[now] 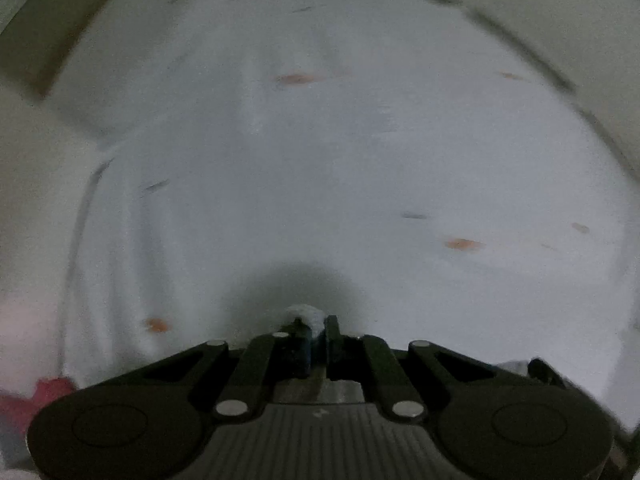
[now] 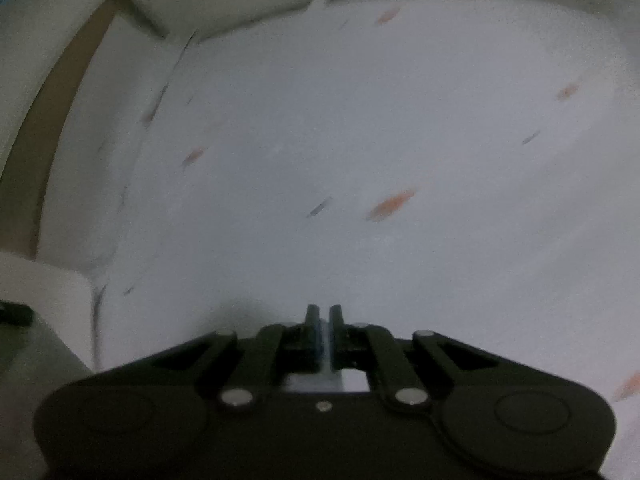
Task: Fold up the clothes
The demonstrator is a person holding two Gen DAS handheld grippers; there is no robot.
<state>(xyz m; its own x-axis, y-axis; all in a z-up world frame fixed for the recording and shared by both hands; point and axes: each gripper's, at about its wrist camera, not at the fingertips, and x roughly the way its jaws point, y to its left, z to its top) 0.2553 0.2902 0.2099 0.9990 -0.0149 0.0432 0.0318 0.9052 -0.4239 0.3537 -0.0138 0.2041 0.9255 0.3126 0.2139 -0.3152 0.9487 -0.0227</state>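
A white garment (image 1: 320, 168) with small orange and dark specks fills the left wrist view, spread out and blurred by motion. My left gripper (image 1: 316, 326) is shut on a pinched bit of its fabric at the near edge. The same white garment (image 2: 360, 140) fills the right wrist view. My right gripper (image 2: 324, 314) is shut, with a thin layer of the fabric between its fingers. The cloth stretches away from both grippers.
A pale surface (image 1: 32, 184) lies under the garment, with a tan strip (image 2: 52, 112) along the left. A red object (image 1: 36, 400) shows at the lower left of the left wrist view. A second black gripper part (image 1: 548, 372) shows at the right.
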